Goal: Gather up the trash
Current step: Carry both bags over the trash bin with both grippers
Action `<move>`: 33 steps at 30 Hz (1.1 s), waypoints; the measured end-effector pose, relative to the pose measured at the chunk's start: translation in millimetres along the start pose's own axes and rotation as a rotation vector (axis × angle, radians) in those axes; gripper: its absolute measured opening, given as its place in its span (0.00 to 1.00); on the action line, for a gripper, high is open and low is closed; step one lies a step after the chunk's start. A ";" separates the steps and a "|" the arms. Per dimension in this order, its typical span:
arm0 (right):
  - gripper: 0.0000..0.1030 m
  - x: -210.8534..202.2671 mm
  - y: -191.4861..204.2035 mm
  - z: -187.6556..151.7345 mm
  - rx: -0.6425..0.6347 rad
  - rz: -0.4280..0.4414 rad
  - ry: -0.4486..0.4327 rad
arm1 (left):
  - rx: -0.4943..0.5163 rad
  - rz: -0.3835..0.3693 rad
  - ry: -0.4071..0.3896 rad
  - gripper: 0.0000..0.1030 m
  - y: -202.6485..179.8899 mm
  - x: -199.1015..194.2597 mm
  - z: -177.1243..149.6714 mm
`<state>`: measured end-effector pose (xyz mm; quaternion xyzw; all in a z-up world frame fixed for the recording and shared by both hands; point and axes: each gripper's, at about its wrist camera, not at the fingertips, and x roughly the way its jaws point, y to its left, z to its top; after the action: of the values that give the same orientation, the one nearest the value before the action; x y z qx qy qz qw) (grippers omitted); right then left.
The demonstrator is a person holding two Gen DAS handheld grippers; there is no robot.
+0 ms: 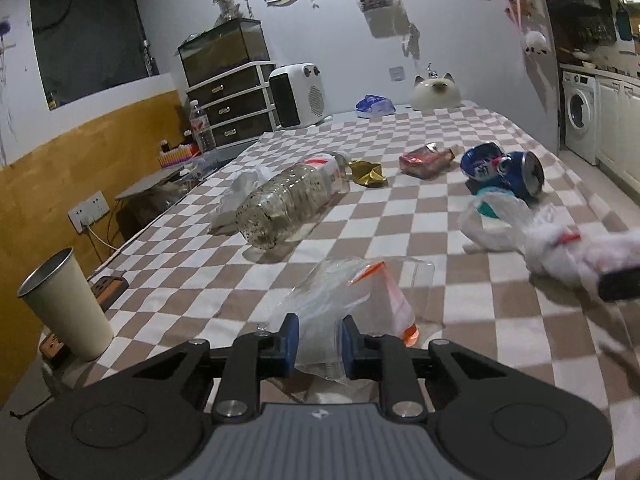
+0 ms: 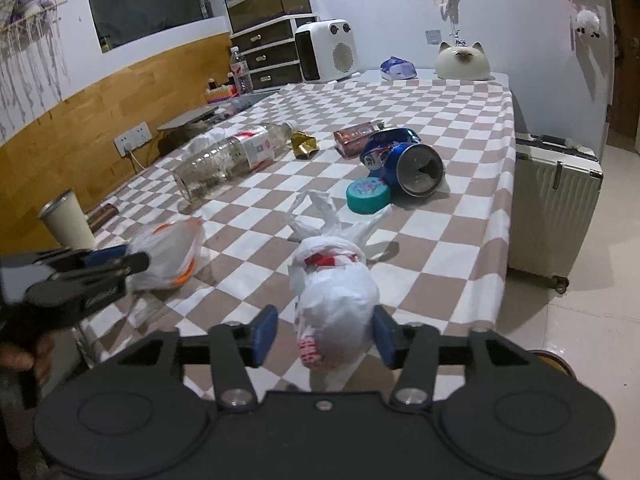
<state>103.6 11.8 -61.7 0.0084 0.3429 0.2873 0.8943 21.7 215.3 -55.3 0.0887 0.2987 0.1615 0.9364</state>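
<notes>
My left gripper (image 1: 320,342) is shut on a clear plastic bag (image 1: 360,300) with orange marks, near the front left of the checkered table (image 1: 400,216). In the right wrist view the same gripper (image 2: 132,264) pinches that bag (image 2: 168,256). My right gripper (image 2: 323,336) is open around a knotted white bag (image 2: 336,296) with red print; the left pad stands clear of it. Further back lie a clear bottle (image 2: 228,160), a crushed blue can (image 2: 404,156), a teal lid (image 2: 368,196), a gold wrapper (image 1: 368,174) and a red packet (image 1: 424,162).
A paper cup (image 1: 68,304) stands off the table's left front corner beside power strips. A white suitcase (image 2: 556,204) stands on the floor to the right of the table. At the far end sit a white heater (image 2: 328,50), a cat ornament (image 2: 462,60) and dark drawers (image 1: 232,110).
</notes>
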 end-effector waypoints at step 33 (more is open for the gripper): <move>0.28 -80.6 -27.3 -1.5 0.017 -0.047 -0.195 | -0.160 -0.200 -0.226 0.10 -45.7 -77.6 35.5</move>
<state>68.2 -53.2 -19.6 0.0360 0.2566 0.2610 0.9299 -5.7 142.6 2.5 0.0013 0.1851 0.0796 0.9795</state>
